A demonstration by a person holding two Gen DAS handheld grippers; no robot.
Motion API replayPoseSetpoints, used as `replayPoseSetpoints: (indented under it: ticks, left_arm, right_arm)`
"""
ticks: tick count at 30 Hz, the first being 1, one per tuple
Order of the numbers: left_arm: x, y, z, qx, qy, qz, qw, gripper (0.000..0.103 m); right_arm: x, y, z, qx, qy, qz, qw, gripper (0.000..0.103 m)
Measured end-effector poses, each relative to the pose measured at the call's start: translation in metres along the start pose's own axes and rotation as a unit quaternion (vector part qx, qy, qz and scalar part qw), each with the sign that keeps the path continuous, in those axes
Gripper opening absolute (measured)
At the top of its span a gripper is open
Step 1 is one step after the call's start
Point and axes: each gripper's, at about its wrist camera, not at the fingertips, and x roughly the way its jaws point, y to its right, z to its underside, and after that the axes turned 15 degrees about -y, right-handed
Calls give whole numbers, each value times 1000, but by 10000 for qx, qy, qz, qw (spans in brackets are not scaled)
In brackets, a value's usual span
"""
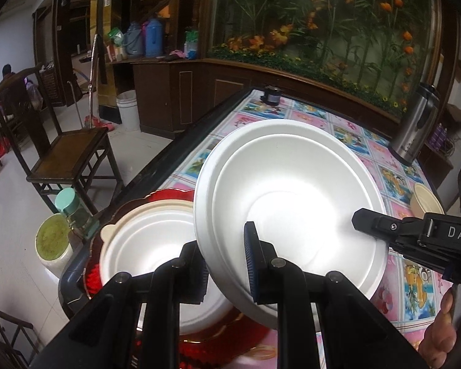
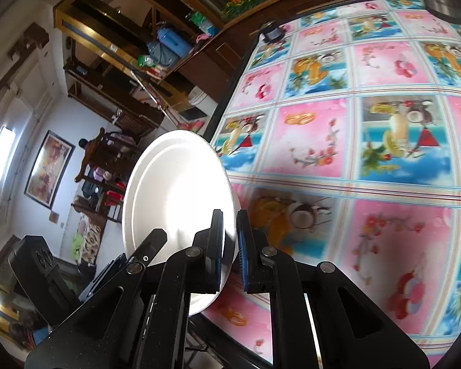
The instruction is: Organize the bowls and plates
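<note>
Left gripper (image 1: 227, 264) and right gripper (image 2: 229, 253) pinch white bowl (image 1: 292, 203) rim.

You can read only the white letters "DAS", cut off at the frame edge, on the black body of the right gripper (image 1: 358, 226) in your left wrist view.

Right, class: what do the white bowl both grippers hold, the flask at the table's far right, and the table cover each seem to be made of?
White bowl: probably moulded pulp or foam; matte, thin stepped rim, no shine.
Flask: apparently brushed steel, silvery body with soft streaked reflections, black lid and handle, likely plastic.
Table cover: likely printed vinyl or oilcloth; it lies flat with a slight sheen and fruit pictures in squares.
</note>
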Motion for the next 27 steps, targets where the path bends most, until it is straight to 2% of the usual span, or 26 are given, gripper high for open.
replayPoseSetpoints:
  ticks: [7, 27]
  left_arm:
    - [0, -27, 1, -254, 14, -48, 9997, 19]
    - [8, -59, 4, -533, -134, -265, 9981, 19]
  right_arm:
    - [25, -21, -6, -150, -208, -11, 9997, 9]
    - [68, -45, -6, -241, -660, -33, 9975, 10]
